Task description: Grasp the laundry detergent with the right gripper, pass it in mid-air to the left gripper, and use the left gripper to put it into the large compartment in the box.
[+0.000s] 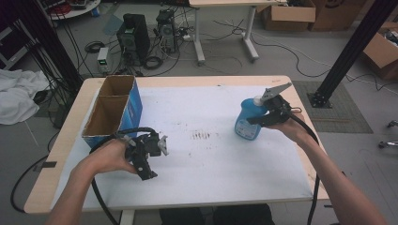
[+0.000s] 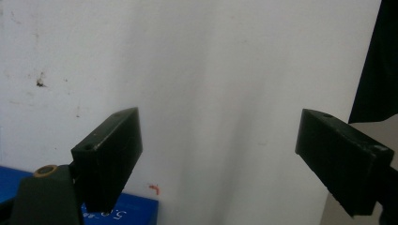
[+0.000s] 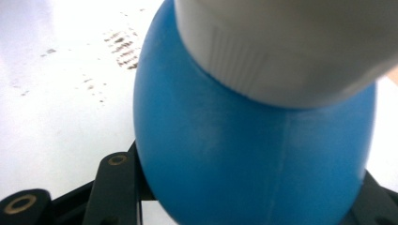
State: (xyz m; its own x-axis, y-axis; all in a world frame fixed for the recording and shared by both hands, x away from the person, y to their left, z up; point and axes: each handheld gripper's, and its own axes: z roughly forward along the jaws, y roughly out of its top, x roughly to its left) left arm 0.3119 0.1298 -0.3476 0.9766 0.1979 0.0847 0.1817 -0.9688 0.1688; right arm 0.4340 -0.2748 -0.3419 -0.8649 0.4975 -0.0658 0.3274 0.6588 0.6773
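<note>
A blue plastic bottle (image 1: pixel 247 123) with a white cap (image 1: pixel 257 100) stands on the right part of the white mat (image 1: pixel 206 164). My right gripper (image 1: pixel 256 120) is shut on its body from the right side. In the right gripper view the bottle (image 3: pixel 244 154) bulges close between the black jaws, and its ribbed white cap (image 3: pixel 291 42) is at the top. My left gripper (image 1: pixel 157 159) rests low over the mat at the front left, held in a hand. Its jaws stand wide apart in the left gripper view (image 2: pixel 220 154), with nothing but the mat between them.
A tall blue cardboard box (image 1: pixel 133 105), open on top with two compartments, stands at the table's left, just behind the left hand. A patch of dark smudges (image 1: pixel 201 135) marks the mat's middle. Cables, computers and boxes lie on the floor beyond the table.
</note>
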